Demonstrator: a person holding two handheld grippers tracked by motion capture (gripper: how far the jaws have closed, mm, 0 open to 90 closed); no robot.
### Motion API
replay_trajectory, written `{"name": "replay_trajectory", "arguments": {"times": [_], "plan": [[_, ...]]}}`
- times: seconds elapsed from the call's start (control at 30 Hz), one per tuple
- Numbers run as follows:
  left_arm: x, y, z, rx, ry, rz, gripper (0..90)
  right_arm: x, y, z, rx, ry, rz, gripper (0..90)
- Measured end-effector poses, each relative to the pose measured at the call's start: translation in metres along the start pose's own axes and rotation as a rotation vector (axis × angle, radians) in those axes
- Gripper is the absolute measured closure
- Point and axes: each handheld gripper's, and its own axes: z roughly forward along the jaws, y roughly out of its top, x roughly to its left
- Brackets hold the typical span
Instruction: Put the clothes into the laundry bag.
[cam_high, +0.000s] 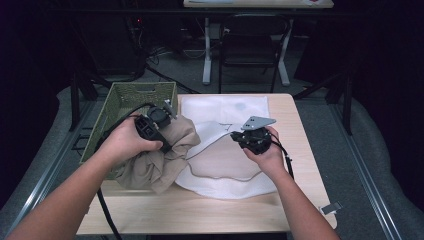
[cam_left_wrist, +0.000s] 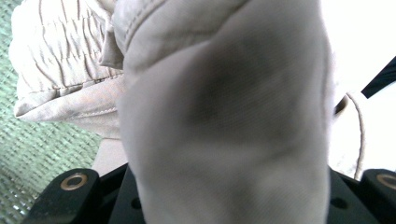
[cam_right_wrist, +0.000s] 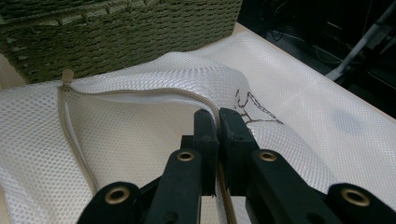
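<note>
My left gripper (cam_high: 167, 131) is shut on a bunched beige garment (cam_high: 155, 162) at the table's left, beside the basket. In the left gripper view the beige garment (cam_left_wrist: 224, 116) bulges up between the jaws and hides their tips. A white mesh laundry bag (cam_high: 225, 172) lies in the middle of the table with its zippered mouth facing left. My right gripper (cam_high: 236, 136) is shut on the bag's upper zipper edge and lifts it. In the right gripper view the right gripper (cam_right_wrist: 218, 119) pinches that zipper edge (cam_right_wrist: 154, 92), and the zipper pull (cam_right_wrist: 67, 77) sits at the far left.
A green woven basket (cam_high: 125, 102) stands at the table's back left corner, close behind the garment. More white mesh (cam_high: 225, 107) lies flat toward the back edge. A small grey clip (cam_high: 331, 207) lies at the front right corner. A black chair (cam_high: 252, 45) stands beyond the table.
</note>
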Motion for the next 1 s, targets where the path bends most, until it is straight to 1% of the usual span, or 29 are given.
{"name": "replay_trajectory", "arguments": {"times": [0.03,0.13,0.47,0.7,0.77,0.83,1.0], "plan": [[-0.002,0.0,0.001,0.006,-0.003,0.011,68.4,0.0,0.0,0.0,0.0,0.0,-0.001,86.0],[-0.006,0.001,0.004,0.011,-0.005,0.022,68.4,0.0,0.0,0.0,-0.001,0.0,-0.001,86.0],[-0.026,0.008,0.018,0.015,-0.028,0.077,68.4,0.0,0.0,-0.001,-0.002,-0.001,0.0,85.9],[-0.04,0.012,0.025,-0.001,-0.037,0.105,68.4,0.0,0.0,-0.001,-0.002,-0.001,-0.001,86.0],[-0.044,0.014,0.028,0.004,-0.046,0.119,68.4,0.001,0.0,0.0,-0.002,0.0,-0.004,86.0],[-0.048,0.016,0.031,0.001,-0.057,0.123,68.5,0.001,0.0,0.0,-0.002,0.0,-0.004,86.0],[-0.058,0.02,0.038,0.005,-0.068,0.151,68.5,0.001,0.0,-0.001,-0.003,0.0,-0.003,86.0]]}}
